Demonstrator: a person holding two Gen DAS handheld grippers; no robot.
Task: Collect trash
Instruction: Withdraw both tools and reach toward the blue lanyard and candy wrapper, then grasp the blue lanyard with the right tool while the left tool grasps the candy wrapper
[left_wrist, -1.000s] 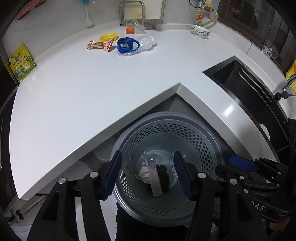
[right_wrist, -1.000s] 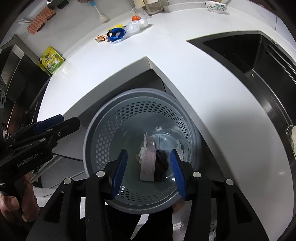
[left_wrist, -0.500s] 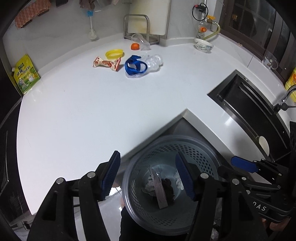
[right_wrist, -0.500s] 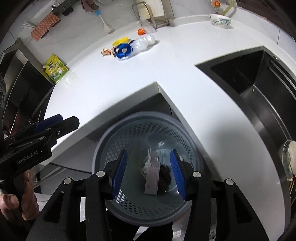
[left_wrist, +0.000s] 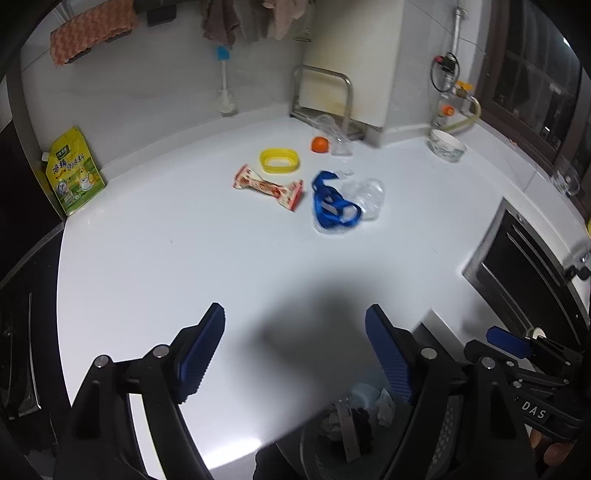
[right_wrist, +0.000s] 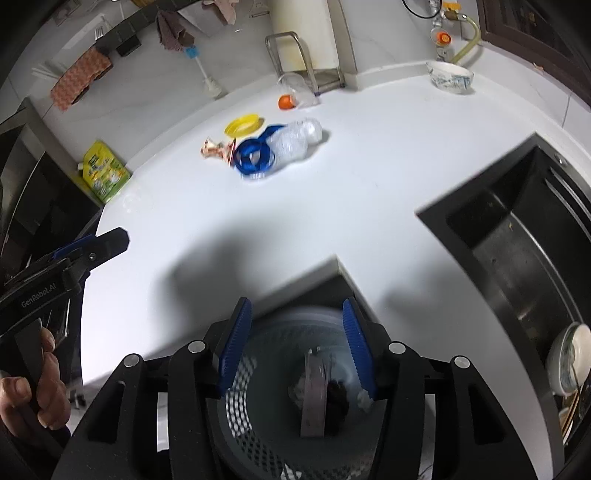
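While some scraps already lie in the grey perforated plastic bin (right_wrist: 258, 424) below the white surface (left_wrist: 221, 258), you have more to fetch: the red-and-white snack wrapper (left_wrist: 269, 186), yellow oval lid (left_wrist: 279, 160) and crushed clear bottle with blue strap (left_wrist: 345, 203). Your left tool (left_wrist: 295, 350) is opening, empty; your right tool (right_wrist: 295, 345) is opening too, gripping nothing.

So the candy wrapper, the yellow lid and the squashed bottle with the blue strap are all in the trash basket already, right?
Not yet. The candy wrapper, yellow lid and squashed bottle with the blue strap all lie on the white counter, as the left wrist view shows. The trash basket holds other scraps.
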